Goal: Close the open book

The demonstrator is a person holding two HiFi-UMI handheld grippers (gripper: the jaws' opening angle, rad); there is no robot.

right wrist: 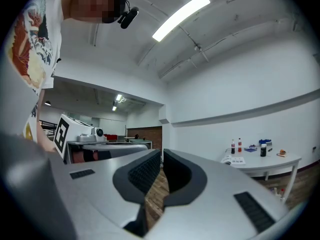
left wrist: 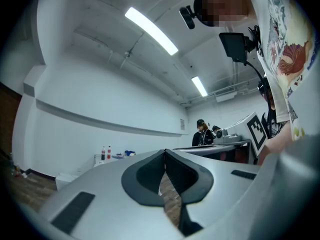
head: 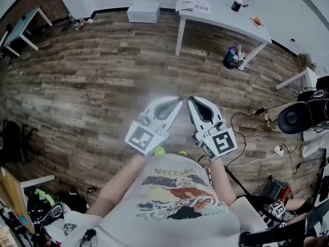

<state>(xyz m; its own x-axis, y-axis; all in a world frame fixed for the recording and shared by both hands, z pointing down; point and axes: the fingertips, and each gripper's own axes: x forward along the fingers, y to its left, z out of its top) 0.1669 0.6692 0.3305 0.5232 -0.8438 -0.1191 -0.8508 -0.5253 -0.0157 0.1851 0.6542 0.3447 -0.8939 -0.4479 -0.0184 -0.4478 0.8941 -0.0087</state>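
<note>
The open book [head: 193, 5] lies on the white table [head: 226, 15], well apart from the left gripper [head: 175, 103] and the right gripper [head: 193, 104]. Both have their jaws pressed together, with nothing between them.

The head camera looked steeply down from the person's head onto the left gripper [head: 178, 100] and right gripper [head: 189, 100], close below, with the wood floor [head: 92, 71] under them and a white table [head: 221, 15] far beyond the fingertips. Each gripper camera sat close behind its own jaws, facing level across the room. All three views shared that table, left of the left fingertips and right of the right ones.
</note>
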